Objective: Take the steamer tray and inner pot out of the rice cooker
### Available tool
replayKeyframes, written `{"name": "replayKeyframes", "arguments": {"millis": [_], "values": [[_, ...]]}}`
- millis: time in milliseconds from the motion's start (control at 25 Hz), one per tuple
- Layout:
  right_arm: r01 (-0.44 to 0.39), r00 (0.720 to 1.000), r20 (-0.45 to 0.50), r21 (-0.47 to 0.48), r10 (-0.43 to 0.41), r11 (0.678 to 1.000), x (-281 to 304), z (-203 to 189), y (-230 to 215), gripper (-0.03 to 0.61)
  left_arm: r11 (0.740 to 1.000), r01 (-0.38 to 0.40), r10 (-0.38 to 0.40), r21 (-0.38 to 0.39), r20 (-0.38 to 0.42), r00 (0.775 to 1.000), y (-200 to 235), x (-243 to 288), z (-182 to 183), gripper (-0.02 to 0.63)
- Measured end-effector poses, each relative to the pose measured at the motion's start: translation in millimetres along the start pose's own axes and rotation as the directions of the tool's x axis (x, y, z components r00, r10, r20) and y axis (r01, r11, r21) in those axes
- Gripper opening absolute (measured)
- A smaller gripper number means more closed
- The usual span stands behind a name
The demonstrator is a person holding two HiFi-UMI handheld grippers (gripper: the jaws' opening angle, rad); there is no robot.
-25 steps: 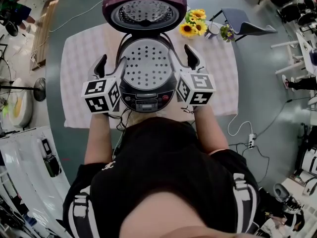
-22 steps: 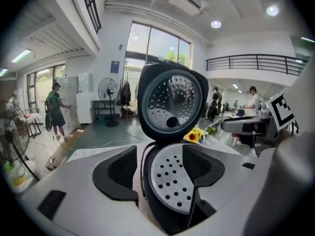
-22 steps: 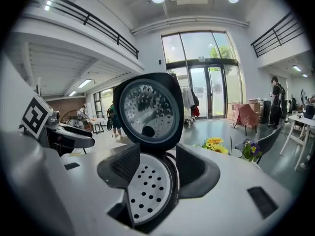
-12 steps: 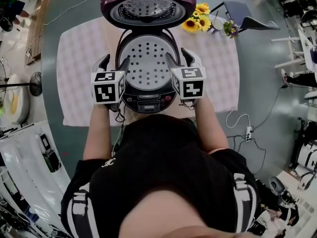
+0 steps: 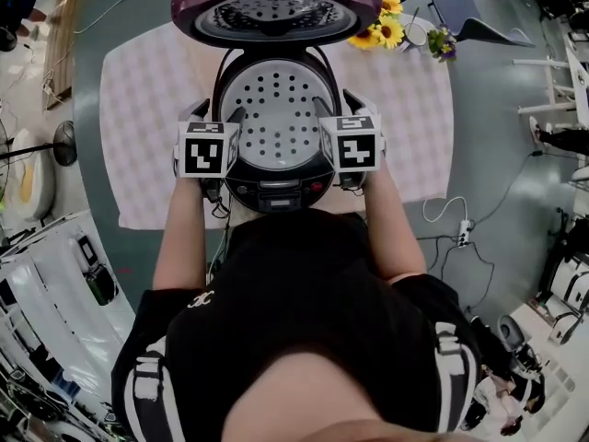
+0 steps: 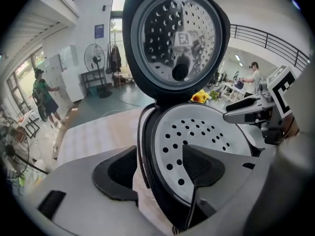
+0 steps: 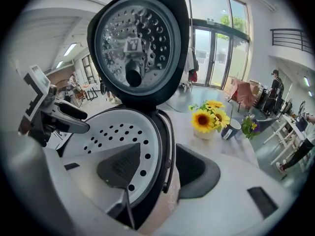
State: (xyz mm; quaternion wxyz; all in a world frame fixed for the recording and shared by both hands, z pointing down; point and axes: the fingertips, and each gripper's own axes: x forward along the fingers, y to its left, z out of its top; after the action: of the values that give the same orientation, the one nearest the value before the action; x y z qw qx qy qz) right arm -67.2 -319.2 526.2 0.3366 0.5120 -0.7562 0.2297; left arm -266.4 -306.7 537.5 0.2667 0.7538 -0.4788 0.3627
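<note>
Both grippers have dropped to the cooker
Left gripper (image 5: 217, 116) and right gripper (image 5: 339, 109), jaws spread, now straddle the rice cooker (image 5: 276, 190) rim, inner jaws over the steamer tray (image 5: 274, 109), nothing pinched yet

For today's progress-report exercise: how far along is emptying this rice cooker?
Done: lid is open. In hand: left gripper and right gripper, jaws apart, straddle the cooker rim on opposite sides, gripping nothing. Left: lift out the seated steamer tray, then the inner pot hidden beneath.

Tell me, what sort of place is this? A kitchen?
Likely a big lab or workshop hall, not a kitchen: a balcony railing, a standing fan, and cables across the floor.
</note>
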Motion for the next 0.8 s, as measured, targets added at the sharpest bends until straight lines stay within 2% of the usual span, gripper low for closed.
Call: {"name": "replayKeyframes", "arguments": {"millis": [440,800], "values": [[0.046,0.992,-0.113,-0.008,-0.047,0.999,25.4,-20.7,-13.4,0.206,1.000,-0.026,0.026,0.002,-0.077,0.997,9.4,24.6,-15.5,0.270],[0.083,0.993,-0.086,-0.004,-0.083,0.997,23.9,-15.6,-19.6,0.204,0.997,-0.076,0.074,-0.028,-0.086,0.994,17.8,26.5,-18.4,0.272]]}}
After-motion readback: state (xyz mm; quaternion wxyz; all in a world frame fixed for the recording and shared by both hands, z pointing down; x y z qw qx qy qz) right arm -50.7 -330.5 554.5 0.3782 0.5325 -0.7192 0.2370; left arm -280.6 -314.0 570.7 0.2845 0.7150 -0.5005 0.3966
